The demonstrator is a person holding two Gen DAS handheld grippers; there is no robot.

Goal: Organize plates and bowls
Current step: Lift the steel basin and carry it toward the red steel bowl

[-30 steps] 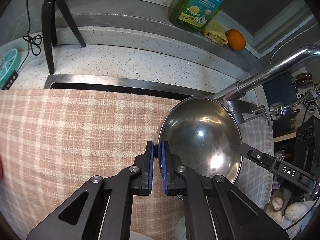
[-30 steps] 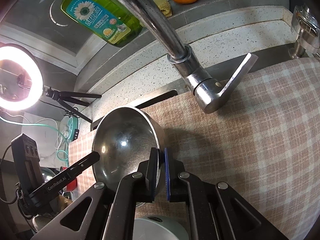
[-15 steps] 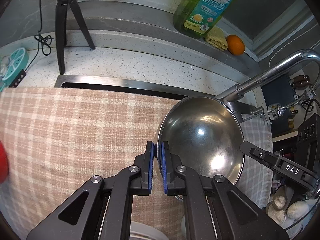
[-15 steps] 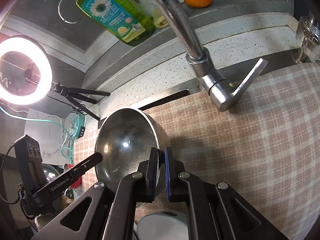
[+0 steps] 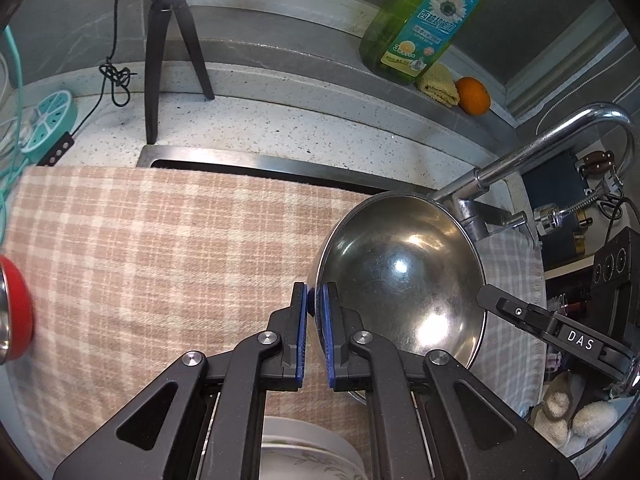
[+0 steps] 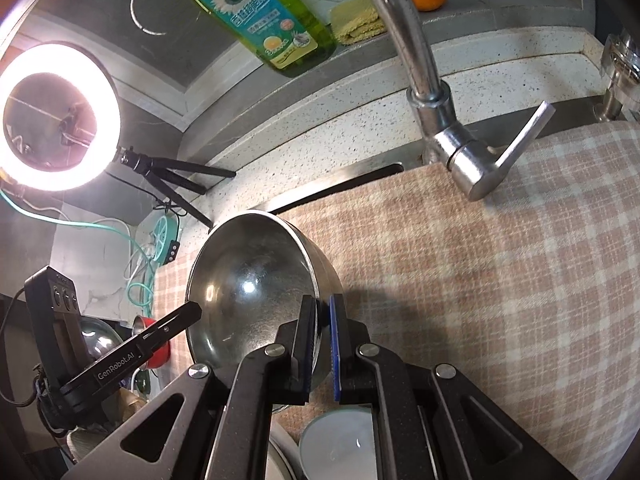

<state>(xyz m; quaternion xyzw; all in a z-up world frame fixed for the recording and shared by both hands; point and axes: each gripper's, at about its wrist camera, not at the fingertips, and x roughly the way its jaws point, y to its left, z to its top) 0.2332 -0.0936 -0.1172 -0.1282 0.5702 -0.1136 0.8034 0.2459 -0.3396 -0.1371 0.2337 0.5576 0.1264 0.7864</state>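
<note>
Your left gripper (image 5: 315,307) pinches one side of the shiny metal bowl (image 5: 400,276). Your right gripper (image 6: 322,312) pinches the other side. The bowl is above the checked cloth (image 5: 160,248).

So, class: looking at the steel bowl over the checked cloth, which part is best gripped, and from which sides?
Grip the thin rim of the steel bowl at two opposite sides, one pad inside and one outside. Its round wall is too wide and smooth to span. The left gripper and right gripper are shut on it this way.
</note>
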